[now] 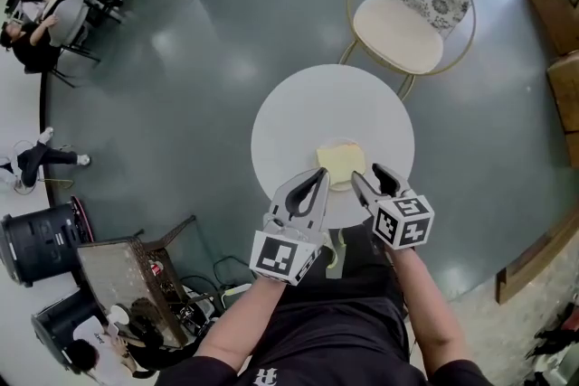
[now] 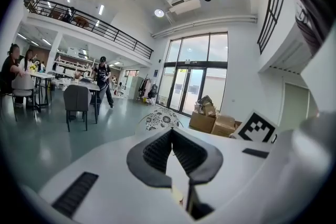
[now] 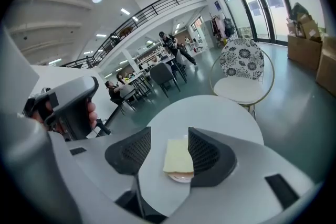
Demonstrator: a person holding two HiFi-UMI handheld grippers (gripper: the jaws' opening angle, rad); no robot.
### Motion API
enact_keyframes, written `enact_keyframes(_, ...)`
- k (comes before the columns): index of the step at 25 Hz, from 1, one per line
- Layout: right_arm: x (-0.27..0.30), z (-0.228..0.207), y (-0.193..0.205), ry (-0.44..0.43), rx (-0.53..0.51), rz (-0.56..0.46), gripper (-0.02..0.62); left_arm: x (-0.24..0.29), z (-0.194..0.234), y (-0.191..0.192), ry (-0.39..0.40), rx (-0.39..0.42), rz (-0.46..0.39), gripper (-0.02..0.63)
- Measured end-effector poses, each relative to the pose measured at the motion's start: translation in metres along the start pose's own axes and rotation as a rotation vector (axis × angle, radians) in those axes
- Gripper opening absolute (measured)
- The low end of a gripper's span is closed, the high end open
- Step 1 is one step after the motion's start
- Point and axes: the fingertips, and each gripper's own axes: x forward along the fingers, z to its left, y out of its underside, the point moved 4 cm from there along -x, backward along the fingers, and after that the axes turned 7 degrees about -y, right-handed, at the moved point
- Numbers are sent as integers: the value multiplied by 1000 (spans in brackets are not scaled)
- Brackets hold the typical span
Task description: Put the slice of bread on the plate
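A pale yellow slice of bread (image 1: 340,164) lies flat on a small white plate (image 3: 181,178), near the front edge of the round white table (image 1: 308,113). My right gripper (image 1: 366,173) hangs above the bread's right side with its jaws open and nothing in them. In the right gripper view the bread (image 3: 177,156) shows below, between the two dark pads, and does not touch either of them. My left gripper (image 1: 317,179) is just left of the bread. Its jaws meet at the tips (image 2: 171,132), shut on nothing.
A gold-framed chair (image 1: 412,14) with a floral back stands behind the table. Cardboard boxes (image 1: 561,14) sit at the right edge. At the lower left are a black bin (image 1: 41,240) and a cluttered rack (image 1: 127,271). People sit at tables far left.
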Motion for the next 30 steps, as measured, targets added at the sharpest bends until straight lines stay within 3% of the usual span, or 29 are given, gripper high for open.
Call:
enact_keyframes(8,-49,56,-58,-56,-127,-103,210,-27,-27,-33,33,43,17,8)
enact_keyframes(18,-116,129,-109,-99,-317,-257,32,-65,-52,-92,45,5,-34,8)
enact_keyframes(30,-176,207,-134,-131,-444,-419,8,-107,-80,-152,109,48,-135,8)
